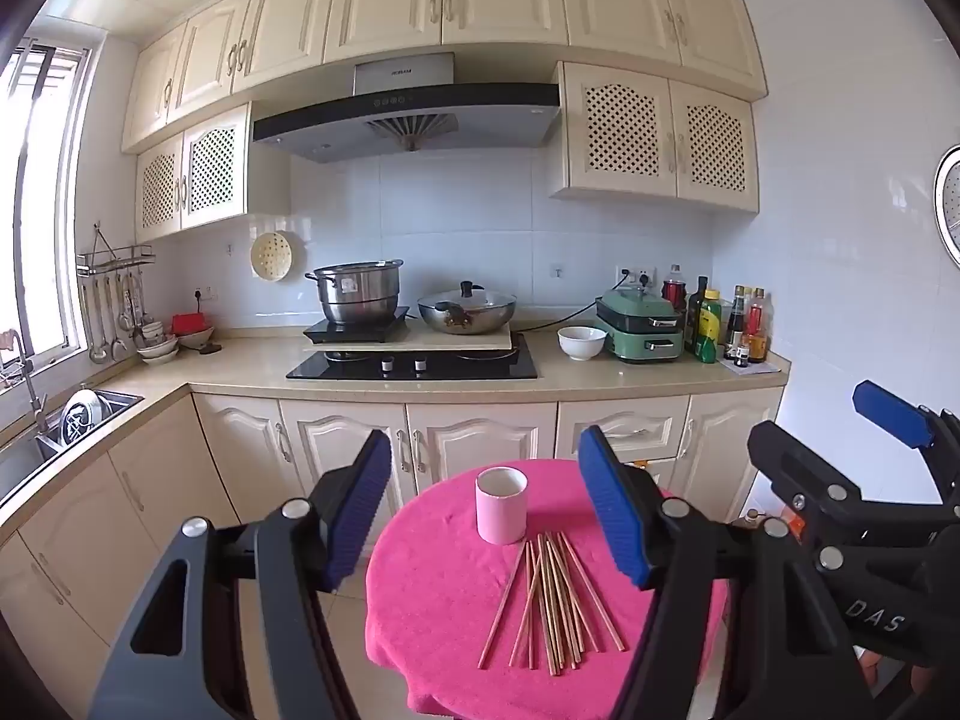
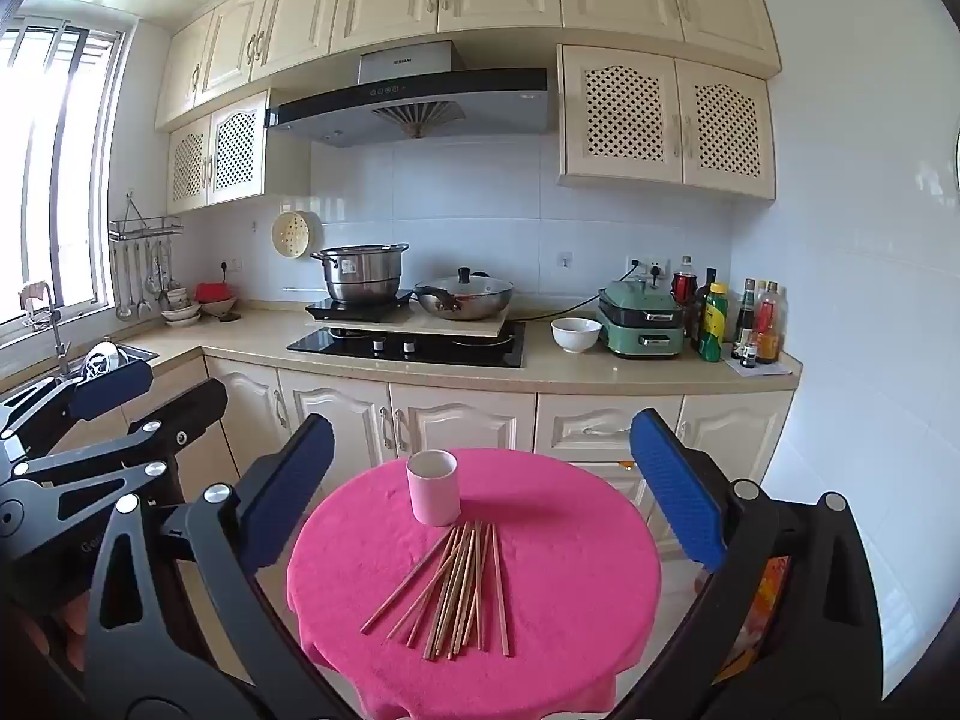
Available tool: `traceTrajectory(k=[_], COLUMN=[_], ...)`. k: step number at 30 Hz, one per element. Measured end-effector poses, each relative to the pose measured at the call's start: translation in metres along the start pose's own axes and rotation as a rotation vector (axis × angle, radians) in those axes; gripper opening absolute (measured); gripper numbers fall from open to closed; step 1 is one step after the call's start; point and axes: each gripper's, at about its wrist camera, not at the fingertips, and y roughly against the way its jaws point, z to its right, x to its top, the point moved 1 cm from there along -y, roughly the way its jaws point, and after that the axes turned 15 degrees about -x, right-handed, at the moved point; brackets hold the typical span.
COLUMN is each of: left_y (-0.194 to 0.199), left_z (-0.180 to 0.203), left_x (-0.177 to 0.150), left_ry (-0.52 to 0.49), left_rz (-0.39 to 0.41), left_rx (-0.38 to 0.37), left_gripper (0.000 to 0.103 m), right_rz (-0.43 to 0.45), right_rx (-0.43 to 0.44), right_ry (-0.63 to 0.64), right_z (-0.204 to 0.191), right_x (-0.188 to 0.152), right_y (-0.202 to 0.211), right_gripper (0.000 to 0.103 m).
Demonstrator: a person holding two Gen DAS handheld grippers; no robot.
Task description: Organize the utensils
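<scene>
Only writing I can make out is "DAS" on the right tool [image 1: 888,438] body; the range hood [image 1: 408,114] logo is too blurry. Both my tools are wide open, holding nothing, left tool [image 1: 486,516] included. Chopsticks [image 2: 456,588] lie mid-worktop [image 2: 570,570], pink cup [image 2: 433,487] just behind them toward the far edge.

The near edge of the round table under the pink cloth [image 1: 420,630] is running off the bottom of both frames. The round metal plate [image 1: 951,204] is being cut by the right edge of the left wrist view. Labels on the sauce bottles [image 2: 759,324] are showing too small to read.
</scene>
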Motion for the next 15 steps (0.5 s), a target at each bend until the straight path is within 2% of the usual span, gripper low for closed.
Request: traceTrajectory(k=[15], left_y=[-0.013], left_z=[-0.001], left_x=[-0.002], left_ry=[0.021], left_rz=[-0.009], left_rx=[-0.003], left_gripper=[0.064], right_rz=[-0.023], right_rx=[-0.006], right_ry=[0.019], right_z=[-0.006], right_x=[-0.005], right_y=[-0.011], right_gripper=[0.097])
